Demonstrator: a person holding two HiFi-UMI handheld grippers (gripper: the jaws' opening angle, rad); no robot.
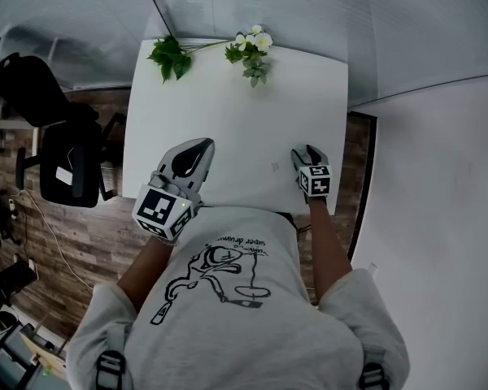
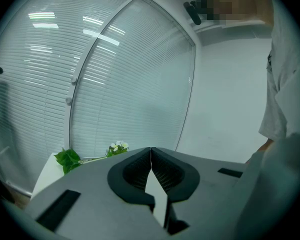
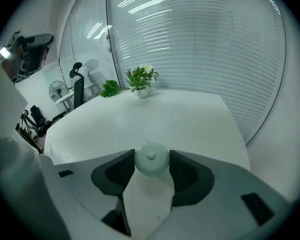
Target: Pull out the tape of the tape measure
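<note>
Black and high-backed, an office chair (image 1: pixel 61 149) stands on the wood-plank floor (image 1: pixel 73 242) at the far left, beside the white rectangular table (image 1: pixel 244 112). At the table's far edge lies a green leafy sprig (image 1: pixel 171 55), and to its right a small bunch of white flowers (image 1: pixel 252 47). A person in a grey printed sweatshirt (image 1: pixel 228 299) stands at the near edge with a gripper in each hand.

The left gripper (image 1: pixel 199 146) is held over the table's near left part and points toward the white slatted blinds (image 2: pixel 130 84). Its dark ribbed pads (image 2: pixel 137 171) meet at the tips, pressed together with nothing between them.

The right gripper (image 1: pixel 309 151) tilts down over the table's near right part. Between its jaws sits the pale green, round, disc-shaped tape measure (image 3: pixel 151 159), on the tabletop, with a small raised button at its centre. The two pads lie against its opposite sides with no gap showing, pinching it.
</note>
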